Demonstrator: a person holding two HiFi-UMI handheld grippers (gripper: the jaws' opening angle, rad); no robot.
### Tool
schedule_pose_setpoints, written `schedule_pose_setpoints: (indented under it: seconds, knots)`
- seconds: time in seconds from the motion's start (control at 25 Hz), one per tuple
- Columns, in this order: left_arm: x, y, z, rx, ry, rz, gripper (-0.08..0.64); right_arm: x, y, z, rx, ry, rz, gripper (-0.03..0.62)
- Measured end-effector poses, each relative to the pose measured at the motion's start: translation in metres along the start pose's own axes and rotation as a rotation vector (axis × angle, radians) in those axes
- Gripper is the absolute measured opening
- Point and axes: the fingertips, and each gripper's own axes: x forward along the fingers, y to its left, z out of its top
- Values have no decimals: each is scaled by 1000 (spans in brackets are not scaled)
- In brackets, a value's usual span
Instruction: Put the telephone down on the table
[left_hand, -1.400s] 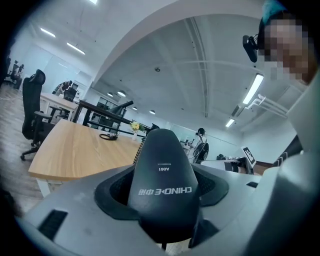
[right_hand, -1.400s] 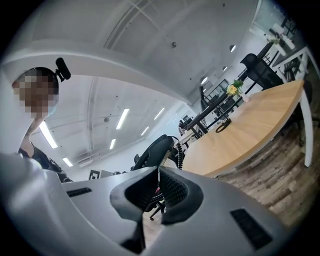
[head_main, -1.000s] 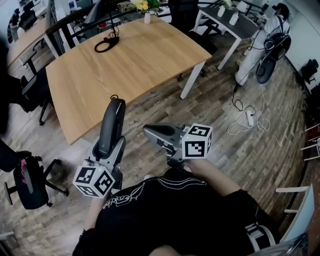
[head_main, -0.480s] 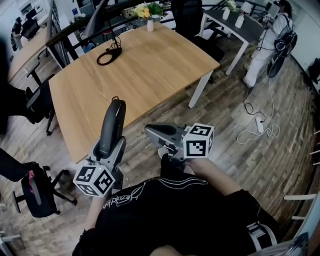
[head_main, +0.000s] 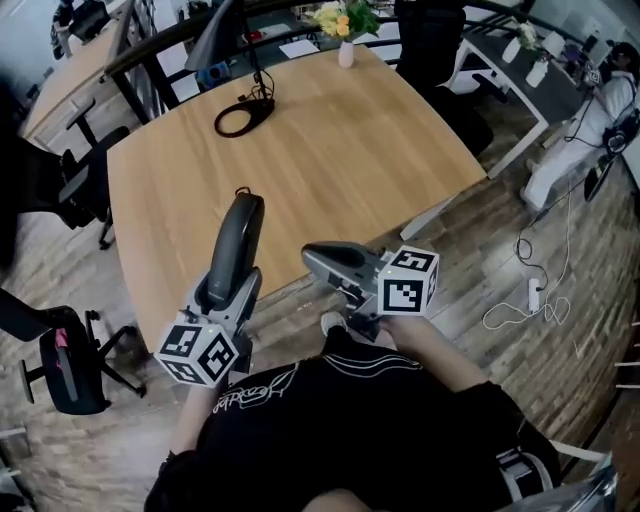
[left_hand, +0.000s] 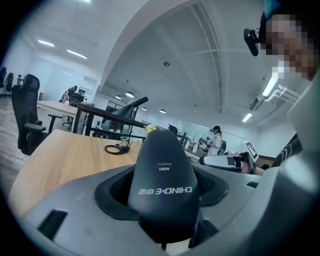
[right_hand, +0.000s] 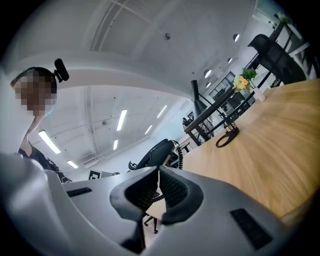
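A black telephone handset (head_main: 236, 243) stands nearly upright in my left gripper (head_main: 228, 290), whose jaws are shut on its lower half. In the left gripper view the handset (left_hand: 162, 180) fills the gap between the grey jaws, with a bit of coiled cord behind it. Its top end hangs over the near edge of the light wooden table (head_main: 330, 150). My right gripper (head_main: 316, 256) sits just right of it, level with the table's near corner, shut with nothing in it. In the right gripper view the jaws (right_hand: 159, 187) meet, and the handset (right_hand: 157, 152) shows beyond them.
A black cable coil (head_main: 243, 118) lies at the table's far side by a dark lamp arm, and a flower vase (head_main: 346, 50) stands at the far edge. A black office chair (head_main: 60, 360) is on the floor at left. A power strip (head_main: 533, 293) lies right.
The table has come closer in the head view. Both grippers now sit at its near edge, the handset's top over the wood. The grip on the handset is unchanged.
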Motion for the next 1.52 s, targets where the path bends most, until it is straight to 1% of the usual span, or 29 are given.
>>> schedule_pose_setpoints:
  seconds: [0.16, 0.32, 0.64, 0.88, 1.04, 1.2, 1.52]
  knots:
    - [43, 23, 11, -25, 2, 46, 288, 16, -44, 24, 16, 49, 9, 41]
    - [80, 39, 16, -46, 15, 87, 288, 26, -80, 43, 47, 75, 32, 41]
    - [130, 72, 8, -84, 63, 158, 288, 44, -137, 54, 106, 132, 57, 41]
    - [159, 89, -4, -97, 96, 199, 288, 48, -168, 54, 136, 165, 61, 41]
    - [176, 99, -12, -98, 116, 211, 288, 50, -185, 53, 161, 177, 58, 41]
    - [192, 109, -25, -104, 147, 222, 288, 49, -200, 49, 164, 204, 40, 41]
    - [221, 125, -57, -125, 199, 232, 288, 42, -225, 42, 196, 198, 13, 41]
